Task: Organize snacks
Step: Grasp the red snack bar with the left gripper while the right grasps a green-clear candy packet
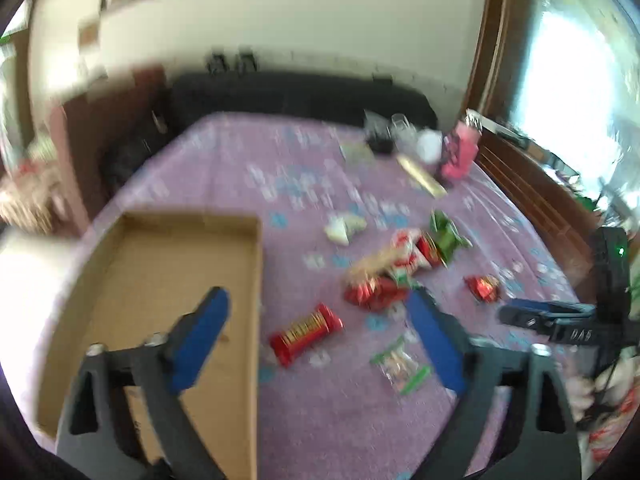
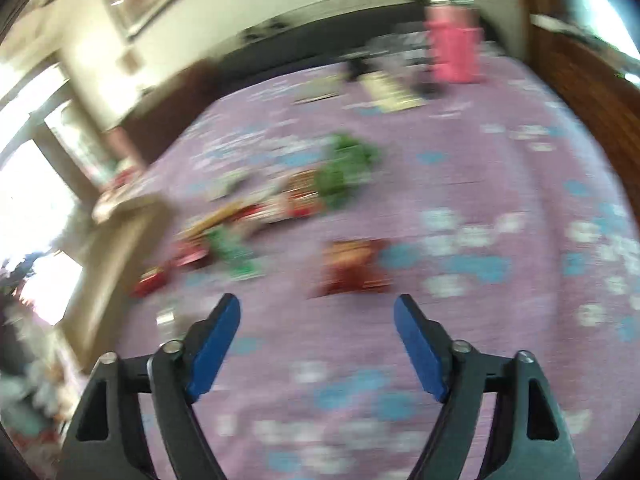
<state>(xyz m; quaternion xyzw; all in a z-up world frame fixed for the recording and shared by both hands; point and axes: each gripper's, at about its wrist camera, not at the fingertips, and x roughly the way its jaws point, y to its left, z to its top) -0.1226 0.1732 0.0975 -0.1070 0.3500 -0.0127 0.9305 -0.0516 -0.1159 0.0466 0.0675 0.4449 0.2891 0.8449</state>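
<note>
1. Hovering above the purple tablecloth (image 1: pixel 320 420), the left gripper (image 1: pixel 320 304) has its jaws spread with nothing between the blue pads; one finger hangs over the cardboard tray (image 1: pixel 256 280), the other over bare cloth.

2. Taking that tray as the landmark: it looks empty, so I judge the sorting has hardly begun. Just beside its right wall lies a red tube snack (image 1: pixel 306 334), long axis slanting up to the right, across the line of the left gripper's fingers. It sits just ahead of the left jaws, nearer to that hand than to the other.

3. A little further right of the tray, close under the left gripper's right finger, lies a clear packet with green edges (image 1: pixel 400 364).

4. The right gripper (image 2: pixel 318 312), seen at the far right edge of the left view, is also spread and empty. Directly ahead of its tips, well right of the tray, lies a small red wrapped sweet (image 2: pixel 354 266); this hand is plainly the nearer one for it. Blur hides which way it lies.

5. Beyond, still right of the tray, a heap of red, white and green packets (image 1: pixel 404 268) is piled together.

6. Farthest from the tray, at the table's back corner, stands a pink bottle (image 1: pixel 460 152) among other blurred things.
</note>
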